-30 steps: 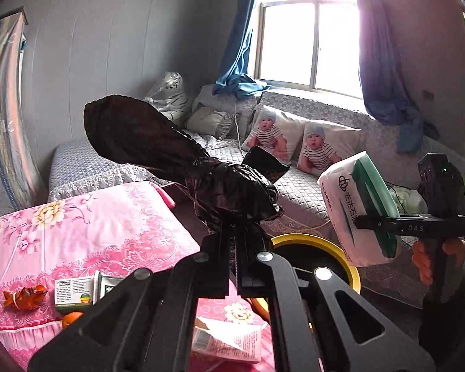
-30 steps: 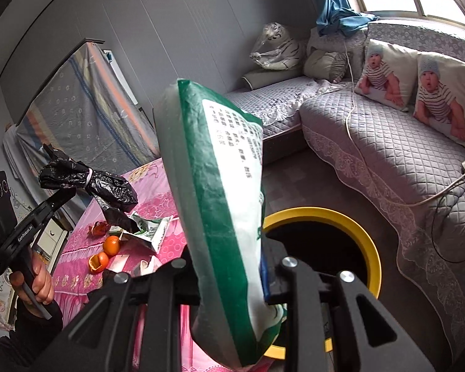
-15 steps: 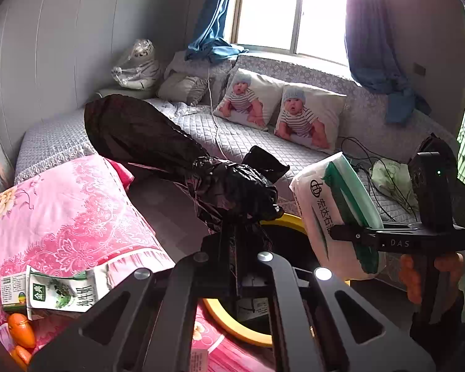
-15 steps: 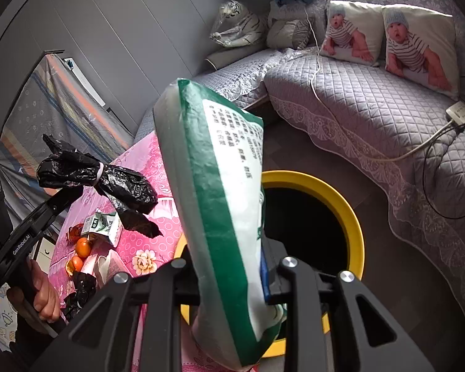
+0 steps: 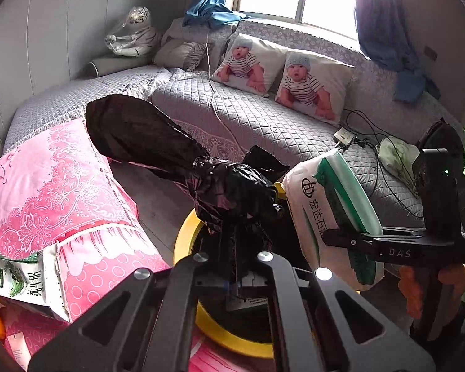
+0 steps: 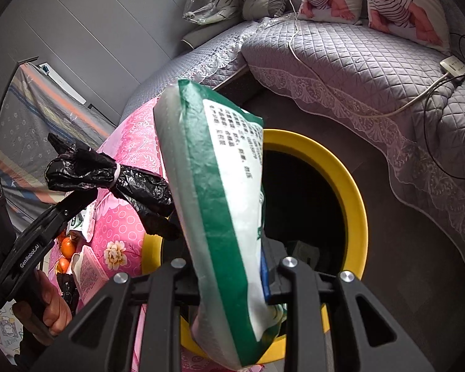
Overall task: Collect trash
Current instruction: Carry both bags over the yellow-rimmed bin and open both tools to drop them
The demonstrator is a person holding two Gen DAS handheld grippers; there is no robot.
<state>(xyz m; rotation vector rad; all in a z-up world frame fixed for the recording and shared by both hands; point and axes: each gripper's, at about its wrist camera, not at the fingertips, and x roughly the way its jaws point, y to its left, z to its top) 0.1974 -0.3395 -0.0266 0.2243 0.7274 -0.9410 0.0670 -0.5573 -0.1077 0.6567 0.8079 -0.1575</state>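
A: Trash first: black plastic bag (image 5: 183, 167), knotted and crumpled, clamped in the left gripper (image 5: 237, 248). Jaws pinched fully together on its lower end; the rest sticks up toward upper left of the left wrist frame.

B: Right side?

A: Right gripper (image 6: 232, 276) holds a white-and-green packet (image 6: 220, 204), jaws narrow, pads pressing its flat sides near the bottom edge. Packet stands upright, tilted slightly left, printed text facing right.

B: Where relative to the bin?

A: Yellow-rimmed bin (image 6: 353, 198) is directly behind and below both. In the right wrist frame the packet covers the bin's left rim; in the left wrist frame the bag's knot sits over the rim's top edge. Bin interior is dark, some paper visible at the bottom.

B: Surroundings?

A: Pink floral cloth (image 5: 46, 192) lower left, milk carton (image 5: 18, 282) lying on its edge, an orange (image 6: 67, 245) and other scraps near it. Grey quilted sofa (image 5: 263, 117) across the upper half, two baby-print cushions (image 5: 313, 86), white cable trailing over the seat. Person's hand (image 6: 51, 307) grips the left handle, lower left of the right wrist frame.
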